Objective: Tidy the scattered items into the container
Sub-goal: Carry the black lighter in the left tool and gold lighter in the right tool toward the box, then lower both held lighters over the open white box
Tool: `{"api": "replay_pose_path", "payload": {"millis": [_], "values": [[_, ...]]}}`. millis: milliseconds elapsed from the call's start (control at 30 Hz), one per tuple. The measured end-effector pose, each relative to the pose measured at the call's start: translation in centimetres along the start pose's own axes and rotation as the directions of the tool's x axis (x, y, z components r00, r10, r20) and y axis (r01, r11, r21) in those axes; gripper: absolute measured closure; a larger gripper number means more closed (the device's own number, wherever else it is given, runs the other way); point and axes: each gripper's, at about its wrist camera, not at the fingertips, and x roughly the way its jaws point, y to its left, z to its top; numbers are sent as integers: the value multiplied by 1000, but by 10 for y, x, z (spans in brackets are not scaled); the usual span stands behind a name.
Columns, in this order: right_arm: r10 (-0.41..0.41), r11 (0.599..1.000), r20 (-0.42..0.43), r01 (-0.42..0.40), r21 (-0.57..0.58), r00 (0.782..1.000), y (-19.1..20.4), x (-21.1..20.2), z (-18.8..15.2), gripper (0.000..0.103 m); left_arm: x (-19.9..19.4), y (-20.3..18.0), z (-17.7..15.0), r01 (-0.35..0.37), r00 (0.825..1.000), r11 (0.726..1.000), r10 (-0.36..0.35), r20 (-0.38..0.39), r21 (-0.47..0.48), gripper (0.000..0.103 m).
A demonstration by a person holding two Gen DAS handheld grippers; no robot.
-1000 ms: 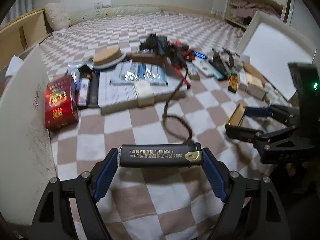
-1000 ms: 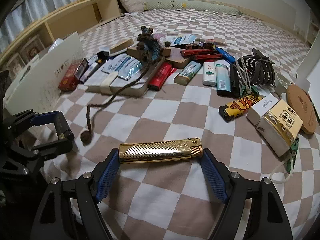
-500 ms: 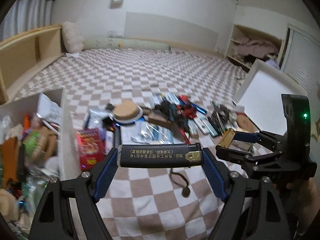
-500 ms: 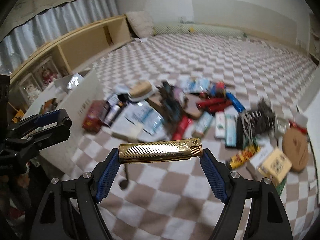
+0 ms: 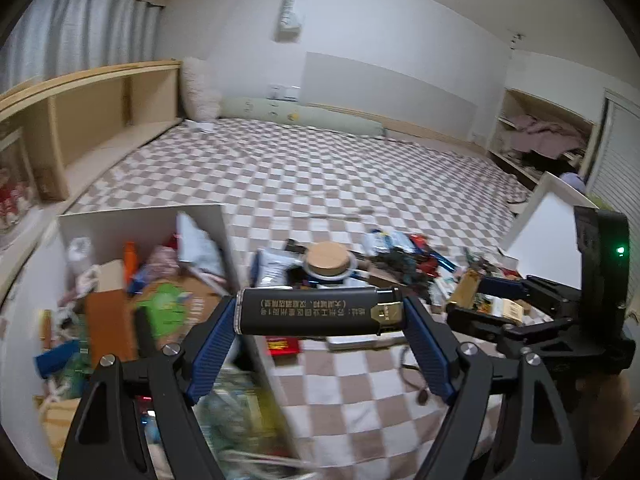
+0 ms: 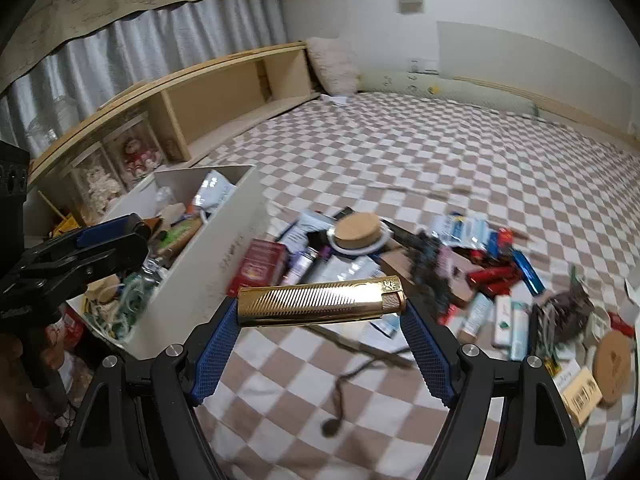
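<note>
While both tongs rise off the bed, I carry a lighter in each toward the box.

My left tongs stay clamped on the black lighter, now above the near edge of the white box, where a second ago they hung low over the checked bedspread. My right tongs stay clamped on the gold lighter, beside the box; I judge release comes next, though scattered clutter remains.

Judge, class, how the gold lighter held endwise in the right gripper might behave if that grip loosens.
The gold lighter looks polished metal, so probably slippery and fairly heavy for its size. The right gripper pinches only its two ends, so it could pivot or drop. It looks rigid.
</note>
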Motion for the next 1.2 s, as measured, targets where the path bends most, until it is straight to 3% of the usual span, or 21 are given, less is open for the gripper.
{"api": "replay_pose_path", "payload": {"millis": [433,800,900,1200], "values": [[116,988,-11,-117,-99,993,60,21,28,22,-41,101,-5,-177,982,972,184,31,-151,21],[227,948,-88,-241,-208,970,119,57,39,22,-57,148,-9,-230,971,945,239,14,-232,21],[279,931,-119,-299,-209,953,133,66,46,22,-63,156,-6,-239,967,940,253,26,-242,21],[279,907,-181,-320,-272,943,160,98,67,22,-63,173,-6,-240,966,929,257,25,-283,21]]}}
